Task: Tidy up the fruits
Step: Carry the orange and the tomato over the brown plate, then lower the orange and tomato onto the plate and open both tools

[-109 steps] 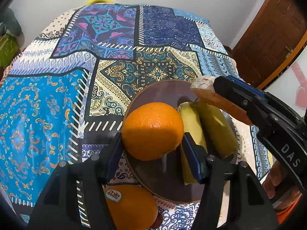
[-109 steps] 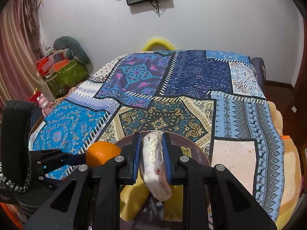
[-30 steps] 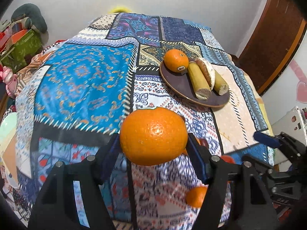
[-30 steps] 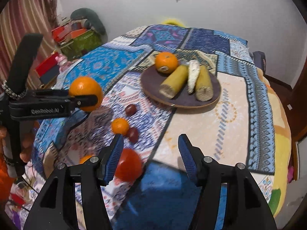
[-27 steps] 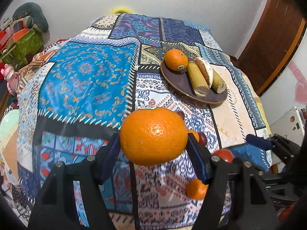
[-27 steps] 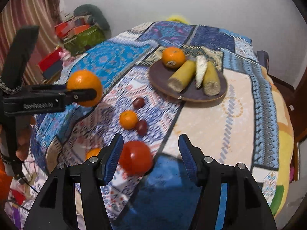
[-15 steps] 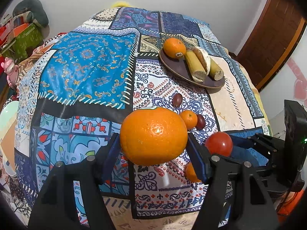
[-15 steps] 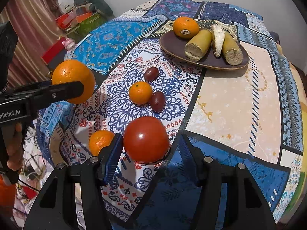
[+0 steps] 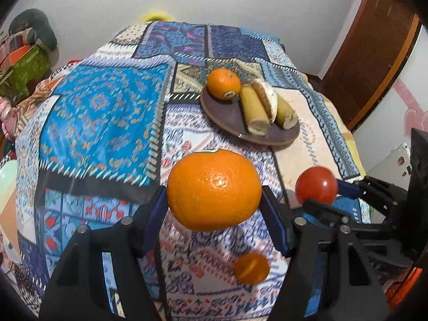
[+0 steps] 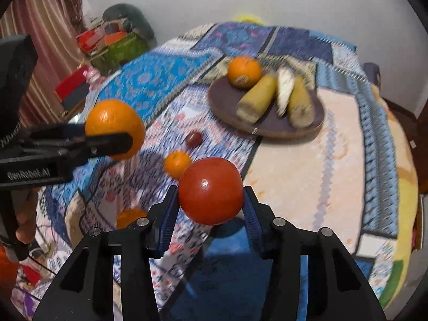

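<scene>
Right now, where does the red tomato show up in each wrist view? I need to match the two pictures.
Left wrist: tomato at right of centre, held in the right gripper seen side-on.
Right wrist: tomato at lower centre, between that gripper's own fingers.
Shared landmark: the brown plate carrying an orange, beyond the tomato in both.

My big orange (image 9: pixel 214 190) hides the cloth behind it, and my tomato (image 10: pixel 210 191) covers part of the small orange (image 10: pixel 176 163). Another small orange (image 10: pixel 128 218) sits half behind my right jaws. The patterned cloth (image 10: pixel 160 85) is smeared with motion blur.
</scene>
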`<state>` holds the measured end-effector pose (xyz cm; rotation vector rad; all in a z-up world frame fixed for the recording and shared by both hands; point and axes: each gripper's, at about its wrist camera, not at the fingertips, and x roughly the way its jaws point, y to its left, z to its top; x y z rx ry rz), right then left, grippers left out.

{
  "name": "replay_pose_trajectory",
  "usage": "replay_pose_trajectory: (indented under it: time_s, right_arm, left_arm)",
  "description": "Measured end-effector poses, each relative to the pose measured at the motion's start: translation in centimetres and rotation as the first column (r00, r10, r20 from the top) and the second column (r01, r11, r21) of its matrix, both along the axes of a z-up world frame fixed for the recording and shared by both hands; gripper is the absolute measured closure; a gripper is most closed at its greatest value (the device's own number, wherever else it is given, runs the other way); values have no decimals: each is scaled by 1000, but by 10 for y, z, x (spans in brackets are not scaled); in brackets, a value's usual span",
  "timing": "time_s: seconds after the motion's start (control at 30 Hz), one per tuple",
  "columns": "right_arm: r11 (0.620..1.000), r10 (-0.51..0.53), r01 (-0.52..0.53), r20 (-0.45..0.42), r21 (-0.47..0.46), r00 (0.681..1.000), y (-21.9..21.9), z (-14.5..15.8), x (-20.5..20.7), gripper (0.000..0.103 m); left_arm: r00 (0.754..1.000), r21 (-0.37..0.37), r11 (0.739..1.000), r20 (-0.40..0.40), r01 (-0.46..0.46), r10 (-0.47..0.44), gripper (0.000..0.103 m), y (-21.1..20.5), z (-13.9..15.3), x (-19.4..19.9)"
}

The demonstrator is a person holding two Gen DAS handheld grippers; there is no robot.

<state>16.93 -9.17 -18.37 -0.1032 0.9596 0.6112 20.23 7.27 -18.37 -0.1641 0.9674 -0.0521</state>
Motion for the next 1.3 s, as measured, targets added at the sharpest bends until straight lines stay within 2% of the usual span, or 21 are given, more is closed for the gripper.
replay_pose_trajectory:
  time_s: [0.27,0.47,0.67,0.87,1.13,1.3]
  right_arm:
    - [997,-73,71,95,25,993,-22,26,36,59]
    - [994,-109,104,121,45,987,-32,29,62,59]
    - [992,-120,115,118,52,986,-30,17,86,59]
    - [994,-103,97,92,58,990,-23,0,99,59]
    - [996,-77,73,74,52,994,-17,-17,107,59]
    - [997,-61,58,78,46,995,-13,-22,107,59]
  left_arm:
    - [999,-7,999,29,31,-31,35,-15,10,45]
    - [998,1,998,34,58,-58,35,-24,5,81]
    - [998,-17,998,2,64,-64,35,-23,-10,115]
    - [998,5,998,-7,65,-65,35,-23,-23,142]
    - [998,-30,998,-29,61,-62,35,-23,-38,160]
    - [998,2,999,-42,46,-46,35,-24,-48,167]
